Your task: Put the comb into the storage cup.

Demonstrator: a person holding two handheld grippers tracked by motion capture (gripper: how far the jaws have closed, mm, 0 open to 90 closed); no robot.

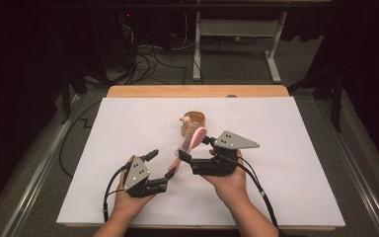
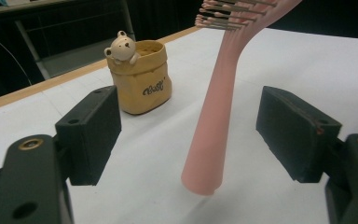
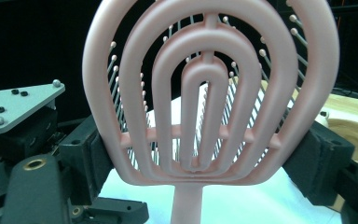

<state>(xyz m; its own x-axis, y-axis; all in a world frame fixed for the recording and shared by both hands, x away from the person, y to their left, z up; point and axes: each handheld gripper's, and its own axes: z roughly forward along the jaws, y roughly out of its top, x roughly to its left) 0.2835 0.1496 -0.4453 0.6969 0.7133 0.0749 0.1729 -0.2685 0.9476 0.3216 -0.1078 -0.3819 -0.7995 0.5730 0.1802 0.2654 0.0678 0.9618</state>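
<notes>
High view: a pink brush (image 1: 190, 143) is held up over the white table (image 1: 286, 197) near its middle, its head clamped between the jaws of the right gripper (image 1: 195, 152), while its handle slopes down toward seven o'clock into the left gripper (image 1: 161, 164). Left gripper view shows that gripper's jaws parted, both pads clear of the handle, which hangs between them just above the tabletop. In the right gripper view the two pads are pressed against the outer rim of the ribbed head, at three and nine o'clock. A tan cup (image 1: 194, 123) with a small bear (image 2: 121, 47) on its rim is seen upright just behind the brush, at twelve o'clock. The handover is judged nearly done. For a clean finish, the left gripper is best drawn straight back along the handle's line so nothing is knocked, and the right grip kept firm, since the head is gripped only by its edges.
</notes>
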